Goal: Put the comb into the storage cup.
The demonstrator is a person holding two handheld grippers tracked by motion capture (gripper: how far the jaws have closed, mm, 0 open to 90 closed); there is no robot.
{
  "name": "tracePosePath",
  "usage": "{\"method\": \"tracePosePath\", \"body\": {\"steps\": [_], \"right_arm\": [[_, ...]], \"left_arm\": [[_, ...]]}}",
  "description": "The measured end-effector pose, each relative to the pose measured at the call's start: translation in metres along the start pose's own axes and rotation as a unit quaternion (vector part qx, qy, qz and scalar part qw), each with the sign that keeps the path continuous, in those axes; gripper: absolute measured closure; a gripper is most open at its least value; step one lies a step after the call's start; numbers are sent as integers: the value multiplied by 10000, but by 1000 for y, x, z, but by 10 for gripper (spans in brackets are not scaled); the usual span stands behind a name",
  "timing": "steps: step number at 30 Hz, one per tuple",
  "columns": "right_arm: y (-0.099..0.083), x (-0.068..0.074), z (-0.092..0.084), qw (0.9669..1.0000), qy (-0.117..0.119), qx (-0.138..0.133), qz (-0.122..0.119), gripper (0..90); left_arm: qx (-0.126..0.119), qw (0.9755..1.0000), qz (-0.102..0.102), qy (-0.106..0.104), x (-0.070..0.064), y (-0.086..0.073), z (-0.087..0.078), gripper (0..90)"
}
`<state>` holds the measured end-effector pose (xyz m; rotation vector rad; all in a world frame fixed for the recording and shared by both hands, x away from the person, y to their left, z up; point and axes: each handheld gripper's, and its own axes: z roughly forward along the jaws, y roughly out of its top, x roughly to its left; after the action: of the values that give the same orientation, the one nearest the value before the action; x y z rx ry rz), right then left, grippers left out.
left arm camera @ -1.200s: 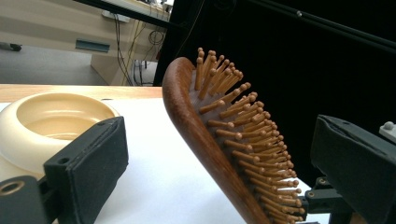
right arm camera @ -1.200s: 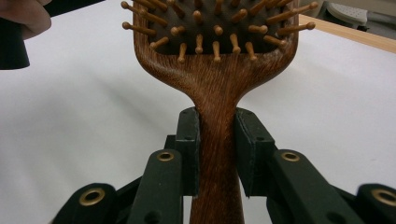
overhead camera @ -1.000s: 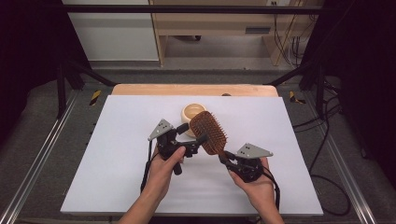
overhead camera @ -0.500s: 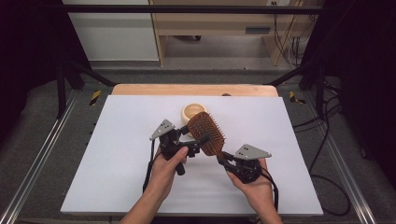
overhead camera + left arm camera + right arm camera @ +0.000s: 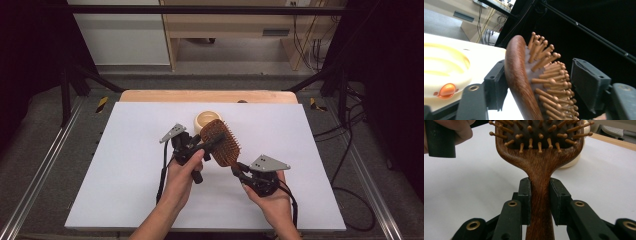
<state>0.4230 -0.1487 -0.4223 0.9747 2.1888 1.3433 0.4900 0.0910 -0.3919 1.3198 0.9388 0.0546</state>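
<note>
A wooden hairbrush [image 5: 223,145] with wooden bristles hangs above the white mat, between both grippers. My right gripper [image 5: 239,170] is shut on its handle [image 5: 539,195], one pad on either side. My left gripper [image 5: 215,140] has just been closing its jaws around the brush head [image 5: 516,75]. In the left gripper view one pad lies against the wooden back and the other meets the bristle tips [image 5: 564,85]. A person's hand holds each gripper.
A round cream dish-like object [image 5: 206,119] with an orange button [image 5: 447,90] stands just behind the brush. The white mat [image 5: 125,165] covers the table, with a wooden board edge [image 5: 200,96] at its far side. Metal rails and cables flank the table.
The left gripper's jaws have narrowed from wide apart to around the brush head. The brush and the right gripper have kept their place.
</note>
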Motion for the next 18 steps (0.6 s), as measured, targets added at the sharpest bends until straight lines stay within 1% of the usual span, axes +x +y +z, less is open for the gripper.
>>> {"method": "tracePosePath", "body": {"steps": [2,3,5,8,9,10,12,16,18], "right_arm": [[-1,0,1,10000,-16,19,-15,728],[-1,1,1,10000,-29,33,-18,728],[-2,1,1,10000,-61,56,-24,728],[-3,0,3,9999,-64,82,-26,727],[-3,1,4,9999,-71,81,-49,727],[-3,1,4,9999,-58,72,-41,727],[-3,2,5,9999,-82,88,-72,727],[-4,3,5,9999,-84,83,-55,726],[-4,4,6,9998,-109,91,-100,726]], "left_arm": [[25,10000,-62,73,1,-1,1,371],[11,9999,-130,74,2,-2,2,380],[45,9997,-200,95,2,-2,2,397],[50,9990,-445,72,3,0,1,445],[40,9987,-489,95,3,0,1,466],[18,9986,-516,65,2,0,1,478],[35,9988,-478,72,-1,1,0,494],[58,9991,-410,53,-6,2,-1,507],[63,9993,-369,56,-9,3,-1,512]]}}
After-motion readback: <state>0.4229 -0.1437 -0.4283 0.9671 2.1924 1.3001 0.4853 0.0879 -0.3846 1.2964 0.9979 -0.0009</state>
